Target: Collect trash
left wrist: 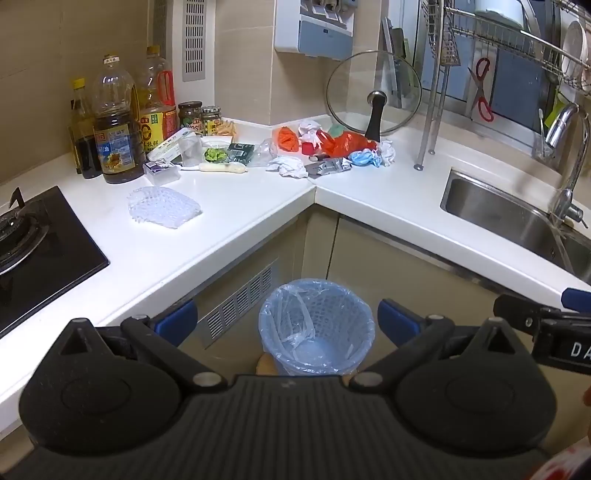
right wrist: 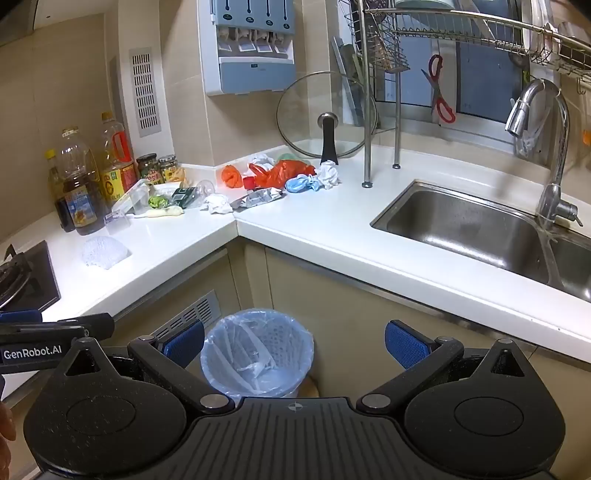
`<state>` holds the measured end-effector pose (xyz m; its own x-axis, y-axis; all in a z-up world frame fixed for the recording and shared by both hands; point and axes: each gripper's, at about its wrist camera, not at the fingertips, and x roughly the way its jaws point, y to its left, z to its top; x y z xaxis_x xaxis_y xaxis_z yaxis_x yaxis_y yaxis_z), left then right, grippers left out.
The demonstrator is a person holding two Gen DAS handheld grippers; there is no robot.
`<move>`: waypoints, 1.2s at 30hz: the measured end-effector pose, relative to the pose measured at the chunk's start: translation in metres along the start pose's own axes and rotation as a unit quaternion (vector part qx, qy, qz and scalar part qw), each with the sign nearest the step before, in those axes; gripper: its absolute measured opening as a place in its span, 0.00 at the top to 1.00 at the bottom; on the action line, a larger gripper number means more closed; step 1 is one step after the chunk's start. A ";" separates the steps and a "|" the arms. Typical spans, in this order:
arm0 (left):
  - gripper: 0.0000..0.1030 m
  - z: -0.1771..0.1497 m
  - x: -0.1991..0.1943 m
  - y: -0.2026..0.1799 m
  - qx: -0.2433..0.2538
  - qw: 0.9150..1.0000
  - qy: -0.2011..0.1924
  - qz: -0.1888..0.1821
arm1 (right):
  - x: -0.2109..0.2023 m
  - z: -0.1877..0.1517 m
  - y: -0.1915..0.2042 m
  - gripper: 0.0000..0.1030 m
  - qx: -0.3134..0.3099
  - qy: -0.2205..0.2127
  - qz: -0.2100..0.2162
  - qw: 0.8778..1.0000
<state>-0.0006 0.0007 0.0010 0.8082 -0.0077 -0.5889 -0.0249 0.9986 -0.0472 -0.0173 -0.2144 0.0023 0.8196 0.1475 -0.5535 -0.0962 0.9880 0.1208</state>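
Observation:
Trash lies heaped in the counter corner: an orange plastic bag, white crumpled tissues, a blue mask, a silver foil wrapper. A white foam fruit net lies alone near the hob. On the floor below stands a bin lined with a blue bag. My left gripper is open above the bin, nothing between its blue pads. My right gripper is open too, beside the bin, its jaws bare.
Oil and sauce bottles and jars stand at the back left beside a black gas hob. A glass pot lid leans on the wall. A steel sink with tap sits on the right, under a dish rack.

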 end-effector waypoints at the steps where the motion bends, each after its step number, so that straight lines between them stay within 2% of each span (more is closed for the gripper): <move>1: 0.00 0.000 0.000 0.000 -0.001 1.000 -0.002 0.000 | 0.000 0.000 0.000 0.00 -0.001 0.000 -0.001 1.000; 36: 0.00 -0.001 0.000 0.004 -0.013 1.000 0.000 0.002 | 0.001 -0.004 -0.003 0.00 -0.001 0.000 0.000 1.000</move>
<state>-0.0010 0.0044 0.0001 0.8076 -0.0043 -0.5897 -0.0434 0.9968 -0.0667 -0.0187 -0.2169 -0.0020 0.8193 0.1477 -0.5541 -0.0978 0.9881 0.1189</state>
